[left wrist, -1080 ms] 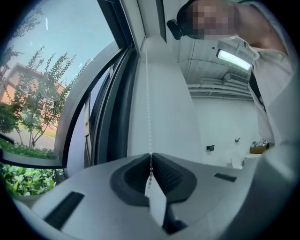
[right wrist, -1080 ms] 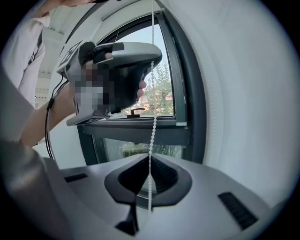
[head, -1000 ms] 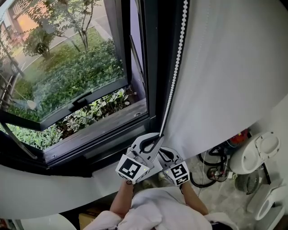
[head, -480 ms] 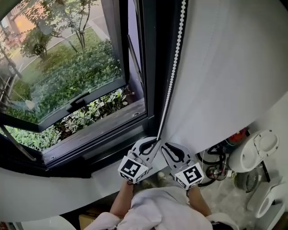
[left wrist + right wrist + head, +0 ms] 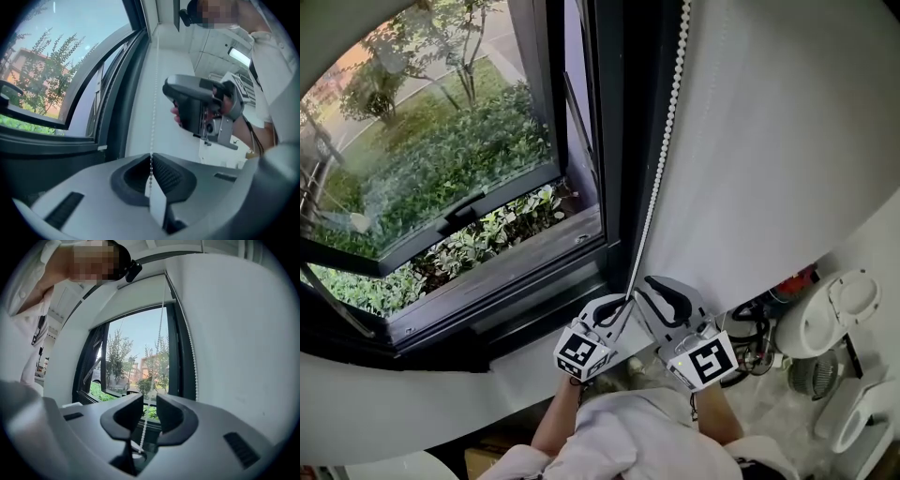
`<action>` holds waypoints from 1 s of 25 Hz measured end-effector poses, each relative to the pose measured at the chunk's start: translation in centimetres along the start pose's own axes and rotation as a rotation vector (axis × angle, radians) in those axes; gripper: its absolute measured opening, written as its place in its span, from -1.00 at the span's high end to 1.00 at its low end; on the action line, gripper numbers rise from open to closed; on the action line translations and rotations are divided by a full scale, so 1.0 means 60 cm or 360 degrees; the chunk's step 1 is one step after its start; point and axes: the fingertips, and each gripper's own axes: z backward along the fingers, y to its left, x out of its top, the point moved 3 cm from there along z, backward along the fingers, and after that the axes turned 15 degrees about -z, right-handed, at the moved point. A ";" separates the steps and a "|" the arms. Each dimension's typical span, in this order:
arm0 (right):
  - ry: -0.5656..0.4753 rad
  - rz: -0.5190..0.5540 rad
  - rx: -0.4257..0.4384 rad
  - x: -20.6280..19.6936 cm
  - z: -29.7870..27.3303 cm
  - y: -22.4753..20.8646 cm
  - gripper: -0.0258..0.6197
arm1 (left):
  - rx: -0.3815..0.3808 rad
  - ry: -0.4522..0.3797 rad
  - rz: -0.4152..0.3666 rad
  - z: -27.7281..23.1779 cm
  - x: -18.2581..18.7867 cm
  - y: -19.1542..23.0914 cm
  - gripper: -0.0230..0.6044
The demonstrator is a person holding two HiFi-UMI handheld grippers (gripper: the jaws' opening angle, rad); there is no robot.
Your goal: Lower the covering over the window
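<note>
at the left the window (image 5: 441, 169) looks out on shrubs and trees, its glass almost wholly bare. a pale band (image 5: 136, 298) across the top of the opening, seen in the right gripper view, may be the covering's lower edge, though i cannot be sure. if so, it sits high up and the lowering has barely begun, with nearly the whole drop left.

just right of the dark frame the bead chain (image 5: 661, 159) hangs down the white wall (image 5: 787, 141) to the two grippers. the left gripper (image 5: 619, 305) is below the sill line, its jaws pressed together with the chain pinched between them. its own view shows the beads running straight into the closed pads (image 5: 161, 171).

just beside it, the right gripper (image 5: 654, 292) stands a little higher. its jaws have just been opening and are now spread, with a strand of chain passing loosely through the gap, touched by neither pad.

i judge this as mid hand-over-hand: the left holds the pull while the right is free to take a higher hold.
</note>
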 end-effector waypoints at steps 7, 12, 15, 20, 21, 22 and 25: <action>-0.0057 0.0048 0.0042 0.033 -0.023 0.004 0.57 | -0.0008 0.0025 0.0080 0.004 -0.046 -0.018 0.86; -0.0088 0.0059 0.0057 0.043 -0.034 0.006 0.58 | -0.0006 0.0005 0.0078 0.001 -0.049 -0.018 0.86; -0.0110 0.0046 0.0047 0.042 -0.040 0.003 0.87 | -0.0014 0.0005 0.0072 0.000 -0.048 -0.021 0.86; -0.0174 -0.0099 0.0042 0.027 -0.043 -0.006 0.93 | -0.0033 0.0060 0.0036 -0.001 -0.055 -0.023 0.86; -0.0160 -0.0108 0.0048 0.019 -0.044 -0.006 0.93 | -0.0042 0.0093 0.0023 0.000 -0.062 -0.026 0.86; -0.0151 -0.0120 0.0054 0.010 -0.043 -0.007 0.93 | -0.0050 0.0118 0.0019 0.002 -0.068 -0.030 0.86; -0.0146 -0.0169 0.0058 -0.006 -0.039 -0.011 0.93 | -0.0060 0.0135 0.0061 0.011 -0.081 -0.039 0.86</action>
